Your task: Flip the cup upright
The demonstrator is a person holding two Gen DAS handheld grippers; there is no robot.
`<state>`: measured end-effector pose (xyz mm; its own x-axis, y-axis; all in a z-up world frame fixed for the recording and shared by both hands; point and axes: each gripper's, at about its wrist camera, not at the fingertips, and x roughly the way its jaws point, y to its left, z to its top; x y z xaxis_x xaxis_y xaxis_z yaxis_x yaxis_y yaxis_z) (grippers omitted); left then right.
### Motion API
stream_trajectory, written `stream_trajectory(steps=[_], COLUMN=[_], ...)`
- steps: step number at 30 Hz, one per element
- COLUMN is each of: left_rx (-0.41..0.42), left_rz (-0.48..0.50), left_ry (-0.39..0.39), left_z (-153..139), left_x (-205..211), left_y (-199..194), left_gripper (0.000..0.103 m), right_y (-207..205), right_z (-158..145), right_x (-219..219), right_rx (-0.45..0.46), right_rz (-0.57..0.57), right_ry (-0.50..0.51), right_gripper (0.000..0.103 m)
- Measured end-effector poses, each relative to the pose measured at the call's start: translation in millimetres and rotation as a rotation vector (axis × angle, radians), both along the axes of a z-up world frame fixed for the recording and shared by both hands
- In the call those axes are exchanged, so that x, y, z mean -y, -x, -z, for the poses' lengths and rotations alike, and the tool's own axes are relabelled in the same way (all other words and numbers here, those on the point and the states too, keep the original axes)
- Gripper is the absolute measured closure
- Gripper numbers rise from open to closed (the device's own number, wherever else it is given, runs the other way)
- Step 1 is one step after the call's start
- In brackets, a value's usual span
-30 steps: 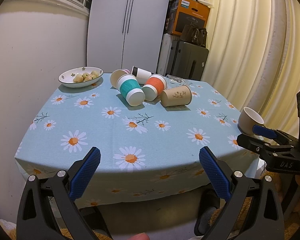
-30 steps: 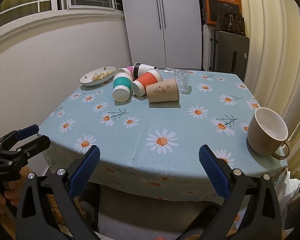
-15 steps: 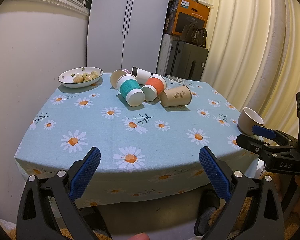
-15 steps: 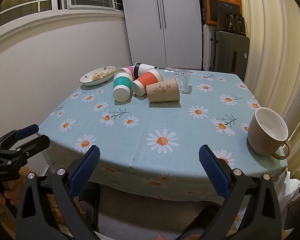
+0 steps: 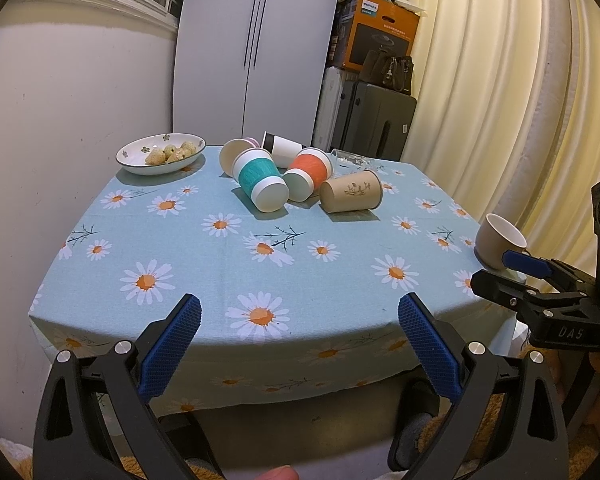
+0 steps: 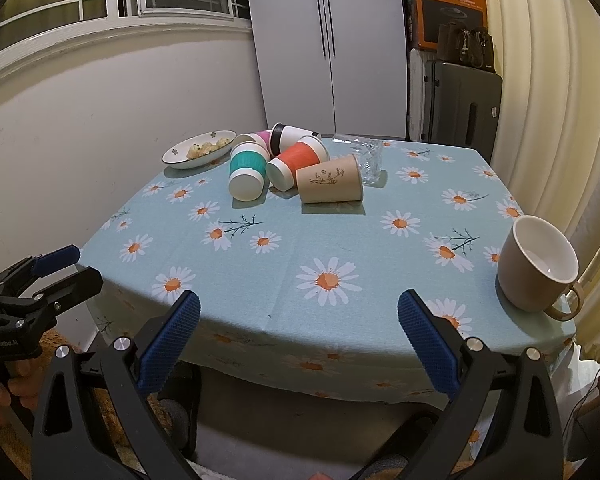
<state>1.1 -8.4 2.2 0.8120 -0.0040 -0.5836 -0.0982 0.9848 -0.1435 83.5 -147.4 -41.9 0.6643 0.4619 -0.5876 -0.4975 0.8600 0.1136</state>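
Right wrist view: tipped-over kraft cup [image 6: 331,179] lies well beyond both grippers' spread jaws — untouched.

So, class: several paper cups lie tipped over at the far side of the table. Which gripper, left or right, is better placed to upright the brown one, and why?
Marginally the right gripper: the brown paper cup lies nearly straight ahead of it. Left gripper sees it off to the right. Both hang open, short of the table.

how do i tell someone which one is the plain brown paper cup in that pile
On the daisy tablecloth, look at the pile of tipped cups near the far edge. The brown paper cup lies on its side at the pile's near right, just in front of the clear glass. It alone is kraft brown with a line drawing, without a coloured sleeve.
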Motion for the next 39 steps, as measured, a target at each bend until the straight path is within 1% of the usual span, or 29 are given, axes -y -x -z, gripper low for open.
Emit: stream_trajectory(steps=[6,11,15,22,26,29,31,35,37,39], left_rx=[0.005,0.006,0.002,-0.023,-0.048,-0.073,-0.081,-0.102,-0.125,-0.167], left_rz=[-0.003,-0.011,-0.004,0.016,0.009,-0.011,-0.024,-0.058,-0.066,-0.071], left_ry=[0.004,0.022,0.044,0.108,0.191,0.264,0.297,0.367,0.405,0.433], left_z=[0.9,0.5,-0.2,0.8,-1.3,-1.6,-2.8,-4.4,-3.3,-0.7], left_x=[0.0,-2.7,-5.4,-13.4,-30.1,-48.0,-58.9,-85.9,-96.7,-109.1], left_y=[0.6,3.5,3.9,0.9,-8.2,-19.9,-27.1,-47.9,-60.7,-81.6], left_gripper=[0.006,0.007,0.007,0.007,0.007,0.007,0.007,0.007,0.007,0.007], right_y=[1.2,-0.6,-1.3,-1.6,-9.9,-25.9,-39.6,-70.5,-82.4,-94.6], right_z=[0.2,0.0,-0.1,-0.9,-3.4,-5.6,-7.5,-13.8,-15.7,-15.6], right_x=[-0.4,2.7,3.6,2.1,-2.8,-9.0,-15.5,-33.9,-43.7,-52.8], right_rx=[0.002,-0.007,-0.014,-0.012,-0.046,-0.090,-0.119,-0.171,-0.180,-0.193], right_rz=[0.001,-0.001,0.000,-0.003,-0.042,-0.071,-0.087,-0.129,-0.142,-0.153], right_ry=[0.002,-0.001,-0.005,-0.004,-0.022,-0.034,-0.041,-0.058,-0.052,-0.046], right_gripper=[0.005,0.005,0.005,0.005,0.005,0.005,0.005,0.005,0.005,0.005])
